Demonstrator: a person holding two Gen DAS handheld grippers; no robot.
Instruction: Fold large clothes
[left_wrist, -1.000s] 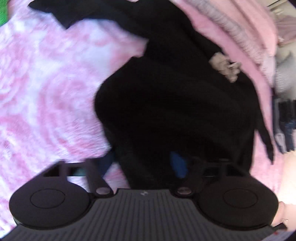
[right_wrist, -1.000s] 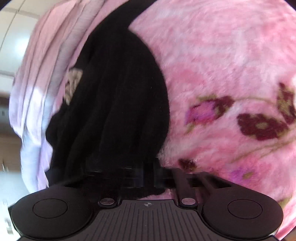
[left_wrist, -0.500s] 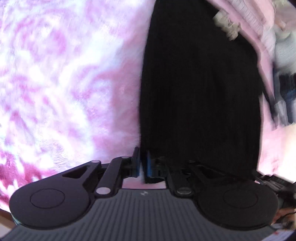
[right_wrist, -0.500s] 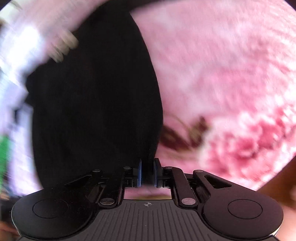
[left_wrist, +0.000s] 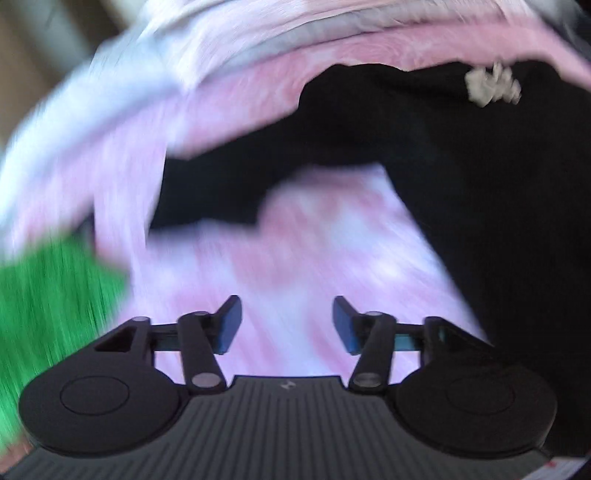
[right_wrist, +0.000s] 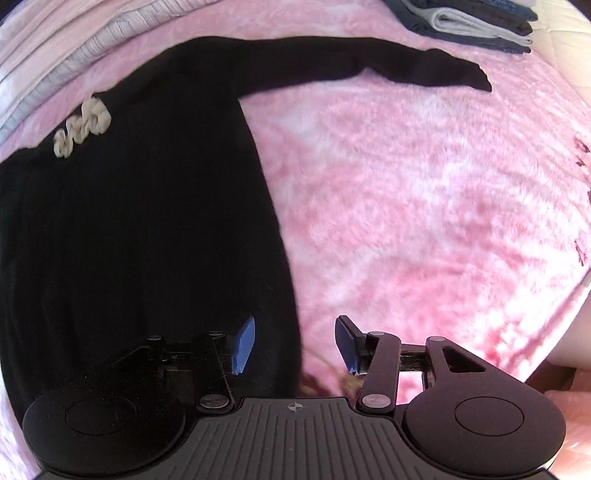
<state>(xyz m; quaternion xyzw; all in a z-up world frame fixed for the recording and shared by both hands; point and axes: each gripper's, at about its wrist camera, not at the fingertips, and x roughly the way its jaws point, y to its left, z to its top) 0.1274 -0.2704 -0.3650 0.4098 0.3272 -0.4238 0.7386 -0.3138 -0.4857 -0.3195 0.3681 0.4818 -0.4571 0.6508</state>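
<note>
A long black knit garment (right_wrist: 147, 221) lies flat on a pink fluffy blanket (right_wrist: 424, 203), one sleeve (right_wrist: 369, 66) stretched out to the far right. A cream flower trim (right_wrist: 83, 129) sits near its neckline. My right gripper (right_wrist: 294, 345) is open just above the garment's lower right edge, holding nothing. In the blurred left wrist view the black garment (left_wrist: 498, 184) fills the right side, its other sleeve (left_wrist: 229, 184) reaching left, the cream trim (left_wrist: 493, 85) at the top. My left gripper (left_wrist: 287, 325) is open over bare blanket (left_wrist: 314, 258), left of the garment.
Folded pink and grey bedding (right_wrist: 92, 44) runs along the far edge. A stack of folded dark and white clothes (right_wrist: 472, 22) sits at the far right corner. Something bright green (left_wrist: 48, 314) lies at the left in the left wrist view.
Both grippers were shut on the garment's hem half a second ago; now both have opened and let it go. The garment lies spread flat, and the left gripper has swung leftward.
</note>
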